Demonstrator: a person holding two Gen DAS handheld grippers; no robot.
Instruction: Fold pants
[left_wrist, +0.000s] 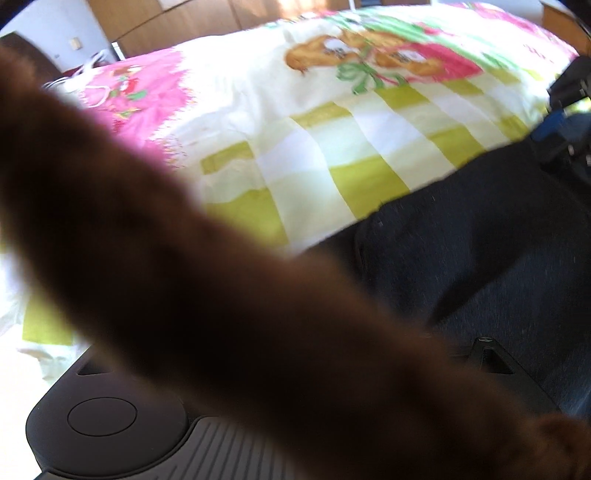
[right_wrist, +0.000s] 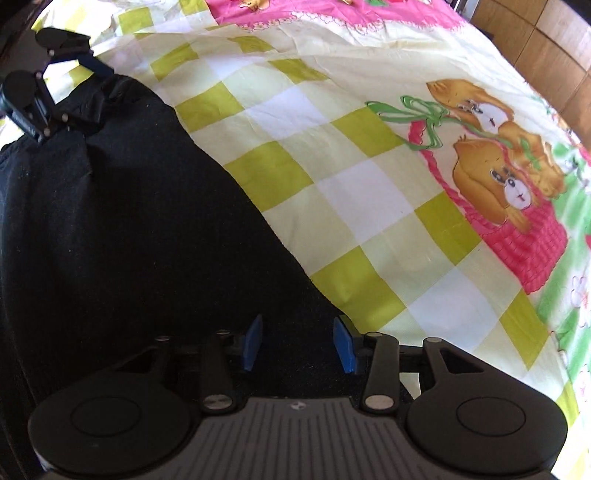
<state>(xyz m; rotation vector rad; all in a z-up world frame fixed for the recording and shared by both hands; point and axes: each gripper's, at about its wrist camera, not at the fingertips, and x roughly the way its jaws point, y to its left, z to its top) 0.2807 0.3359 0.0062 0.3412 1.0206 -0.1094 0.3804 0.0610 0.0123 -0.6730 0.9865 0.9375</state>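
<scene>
Dark pants (right_wrist: 129, 221) lie flat on the bed, and show in the left wrist view as dark cloth (left_wrist: 480, 240) at lower right. My right gripper (right_wrist: 299, 343) hovers over their near edge, blue pads (right_wrist: 253, 343) apart, nothing pressed between them. At the pants' far bunched corner, my left gripper (right_wrist: 74, 99) has its jaws spread wide, and one blue finger (right_wrist: 98, 68) touches the cloth. In the left wrist view a blurred brown shape (left_wrist: 221, 295) close to the lens hides that gripper's fingers. The right gripper (left_wrist: 561, 122) shows at that view's right edge.
The bedsheet (right_wrist: 332, 166) is checked green and white, with pink patches and a cartoon animal print (right_wrist: 498, 166). Wooden cupboards (left_wrist: 177, 18) stand behind the bed. A white cable (left_wrist: 88, 70) lies near the bed's far corner.
</scene>
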